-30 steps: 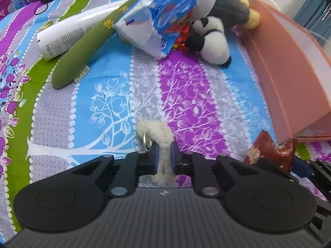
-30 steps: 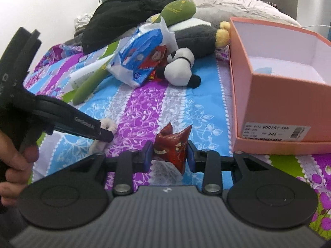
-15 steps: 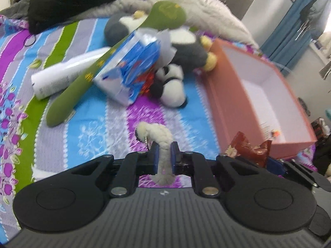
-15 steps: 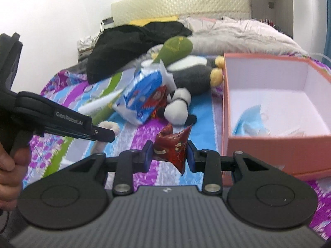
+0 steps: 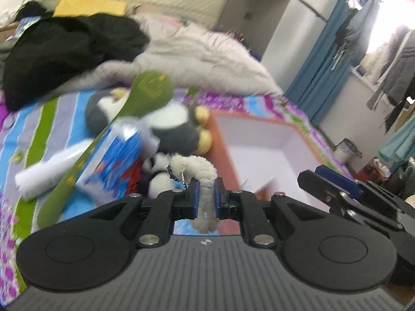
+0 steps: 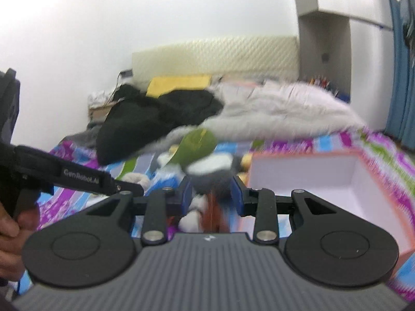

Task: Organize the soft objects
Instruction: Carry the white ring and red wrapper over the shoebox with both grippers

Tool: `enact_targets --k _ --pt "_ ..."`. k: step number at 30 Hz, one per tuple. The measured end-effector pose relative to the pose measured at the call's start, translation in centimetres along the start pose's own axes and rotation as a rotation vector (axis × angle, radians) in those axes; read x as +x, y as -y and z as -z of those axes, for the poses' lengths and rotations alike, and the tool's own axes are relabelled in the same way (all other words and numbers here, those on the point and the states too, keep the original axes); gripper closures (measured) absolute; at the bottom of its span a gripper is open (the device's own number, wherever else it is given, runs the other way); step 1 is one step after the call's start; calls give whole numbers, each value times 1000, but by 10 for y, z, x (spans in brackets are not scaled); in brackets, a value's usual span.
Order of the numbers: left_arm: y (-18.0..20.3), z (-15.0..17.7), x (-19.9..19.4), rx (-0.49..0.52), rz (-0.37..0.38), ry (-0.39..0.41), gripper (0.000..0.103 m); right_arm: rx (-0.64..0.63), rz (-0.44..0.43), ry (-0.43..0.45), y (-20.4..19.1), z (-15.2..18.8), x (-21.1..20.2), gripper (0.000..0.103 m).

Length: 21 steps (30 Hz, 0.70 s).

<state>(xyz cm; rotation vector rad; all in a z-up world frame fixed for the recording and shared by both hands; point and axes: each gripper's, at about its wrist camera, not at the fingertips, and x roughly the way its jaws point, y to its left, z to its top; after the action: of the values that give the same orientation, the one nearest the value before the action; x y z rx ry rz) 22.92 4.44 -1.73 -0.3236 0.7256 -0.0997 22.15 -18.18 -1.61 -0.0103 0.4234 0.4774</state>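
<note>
My left tongs [image 5: 206, 197] clamp a fuzzy white rope toy [image 5: 205, 178]. My right tongs [image 6: 211, 194] pinch a red packet [image 6: 214, 212] (blurred), beside the pink box [image 6: 311, 178].

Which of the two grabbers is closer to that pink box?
Right. The right gripper hangs just beside the pink box, near its front corner; the left gripper is farther off, with the right one between it and the box.

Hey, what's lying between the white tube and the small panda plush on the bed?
In the left wrist view, the blue-and-white plastic packet lies between the white tube and the small panda plush, with the green plush stem crossing there.
</note>
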Motion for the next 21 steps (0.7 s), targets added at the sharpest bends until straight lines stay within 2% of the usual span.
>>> enact_targets --k 2,4,9,15,21 --pt "10 -13 5 8 27 8 89 -2 15 18 9 -9 1 70" --pt "18 -23 9 10 53 5 89 11 30 18 21 -17 4 80" --pt "38 -37 28 31 83 -23 89 73 46 -22 53 -18 12 80" --pt "46 -21 36 55 75 -47 89 100 58 -71 62 -1 12 80" --pt "36 -2 40 66 57 -59 89 98 32 -108 47 18 18 80"
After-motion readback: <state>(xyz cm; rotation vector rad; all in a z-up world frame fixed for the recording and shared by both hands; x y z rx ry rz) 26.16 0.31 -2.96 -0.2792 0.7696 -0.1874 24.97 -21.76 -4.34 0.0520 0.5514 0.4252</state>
